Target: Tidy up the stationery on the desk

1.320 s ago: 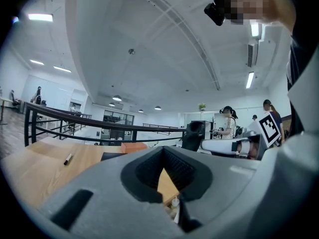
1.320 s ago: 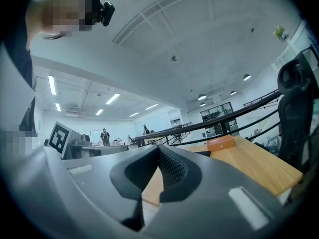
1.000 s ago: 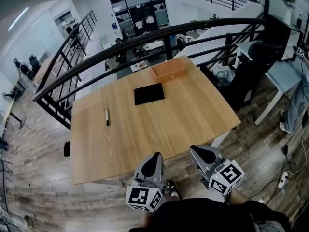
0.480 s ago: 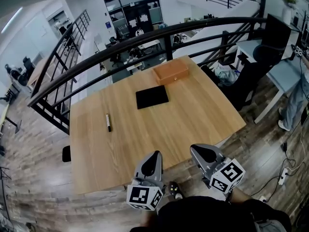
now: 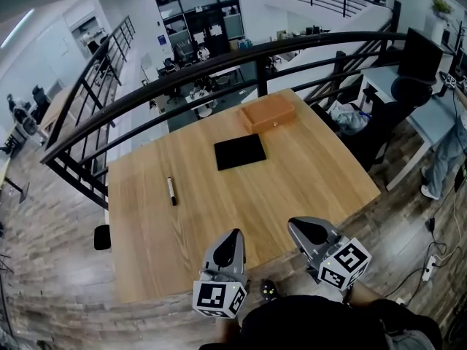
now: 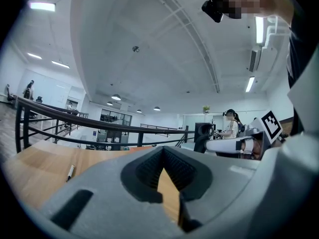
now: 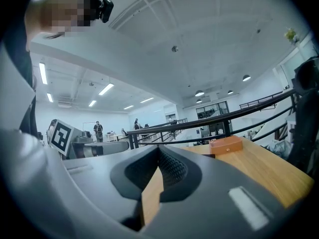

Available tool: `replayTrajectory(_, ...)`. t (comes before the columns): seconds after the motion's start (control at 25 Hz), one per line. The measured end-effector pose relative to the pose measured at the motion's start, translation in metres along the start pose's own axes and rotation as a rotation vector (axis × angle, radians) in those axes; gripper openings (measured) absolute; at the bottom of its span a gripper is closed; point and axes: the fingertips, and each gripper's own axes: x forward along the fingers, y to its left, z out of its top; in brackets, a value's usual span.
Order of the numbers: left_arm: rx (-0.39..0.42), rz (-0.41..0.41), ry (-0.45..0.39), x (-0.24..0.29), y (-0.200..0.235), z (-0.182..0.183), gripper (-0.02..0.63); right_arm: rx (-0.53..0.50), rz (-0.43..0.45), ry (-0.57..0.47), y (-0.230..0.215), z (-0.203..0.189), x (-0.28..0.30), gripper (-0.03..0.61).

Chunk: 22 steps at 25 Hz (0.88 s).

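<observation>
item one, pen [image 5: 171, 190]: lies flat on the left half of the bench [image 5: 306, 173], well apart from everything else. its long axis runs from my side toward the far side, only slightly slanted, pale end away from me and dark end toward me. in the left gripper view it shows small and low at the left [image 6: 70, 172], too small to read any marking. item two, flat black rectangle [image 5: 240, 152]: lies near the middle of the far half of the bench, long side across my view. i cannot tell whether it is a notebook, a pad or a case. item three, wooden box [image 5: 269, 114]: sits at the far edge, just beyond the black rectangle and close to the black railing [image 5: 182, 68]. its lid is down, so whatever is inside is hidden. the right gripper view shows its front face with a small round fitting [image 7: 226, 145]. item four, left gripper [image 5: 233, 235]: held at the near edge of the bench, fingers closed together with nothing between them. item five, right gripper [image 5: 303, 226]: beside it at the same edge, fingers likewise closed and empty. my own body cuts off the bottom of the head view.
</observation>
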Motion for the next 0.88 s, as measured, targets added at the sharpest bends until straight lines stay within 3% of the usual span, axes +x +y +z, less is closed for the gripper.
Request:
replayTrajectory(0.36,-0.007,0.027,-0.005,-0.003,0.047,-0.001,-0.005,-0.015,0.022,0.005,0.014,-0.004,0.043,0.012)
replayTrajectory(0.88,-0.016,0.032,0.014,0.014,0.062,-0.007,-0.005,-0.01,0.018,0.021,-0.008,-0.002,0.063,0.012)
